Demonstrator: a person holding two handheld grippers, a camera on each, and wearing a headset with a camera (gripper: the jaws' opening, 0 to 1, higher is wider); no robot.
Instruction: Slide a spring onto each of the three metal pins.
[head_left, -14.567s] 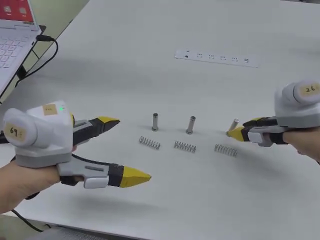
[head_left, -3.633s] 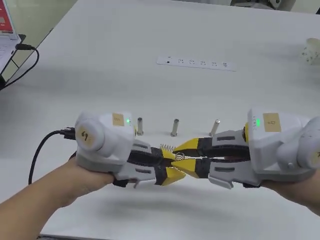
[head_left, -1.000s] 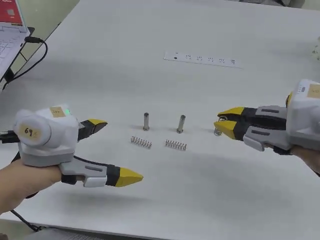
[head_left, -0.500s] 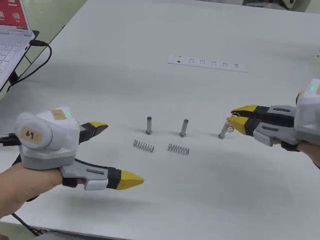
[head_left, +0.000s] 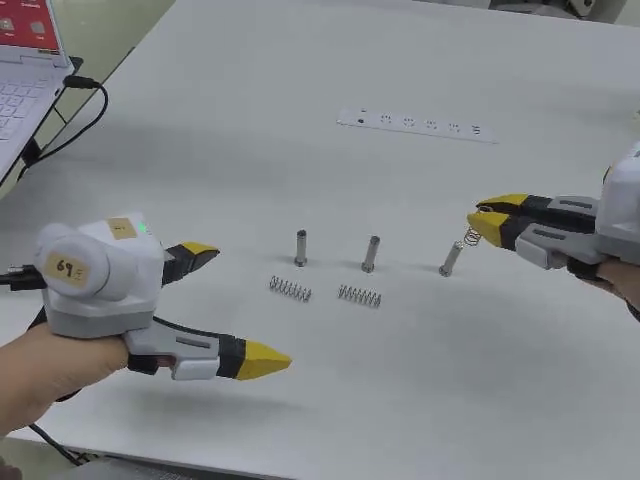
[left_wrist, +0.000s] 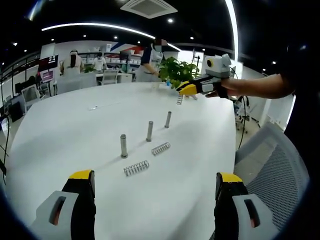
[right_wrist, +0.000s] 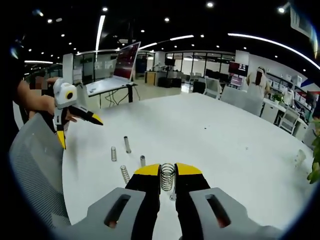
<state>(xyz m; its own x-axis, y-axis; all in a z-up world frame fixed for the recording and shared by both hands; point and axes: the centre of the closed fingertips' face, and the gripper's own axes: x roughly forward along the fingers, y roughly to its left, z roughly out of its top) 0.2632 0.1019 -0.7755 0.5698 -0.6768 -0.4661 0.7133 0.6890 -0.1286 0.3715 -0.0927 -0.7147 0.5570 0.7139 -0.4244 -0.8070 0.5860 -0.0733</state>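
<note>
Three metal pins stand in a row on the white table: left (head_left: 301, 248), middle (head_left: 371, 253) and right (head_left: 451, 258), the right one leaning. Two springs (head_left: 290, 289) (head_left: 360, 296) lie in front of the left and middle pins. My right gripper (head_left: 483, 221) is shut on a third spring (head_left: 471, 238), held just above and right of the right pin's top; the right gripper view has that spring (right_wrist: 167, 176) upright between the jaws. My left gripper (head_left: 235, 305) stands wide open at the near left, nothing in it, facing the pins (left_wrist: 149, 131).
A white power strip (head_left: 417, 125) lies farther back on the table. A laptop (head_left: 25, 60) and a black cable (head_left: 70, 120) sit at the far left. The table's front edge runs just below my left hand.
My right gripper has drawn to the right with the spring, from over the right pin to just beyond its top. The left gripper has stayed open in place.
</note>
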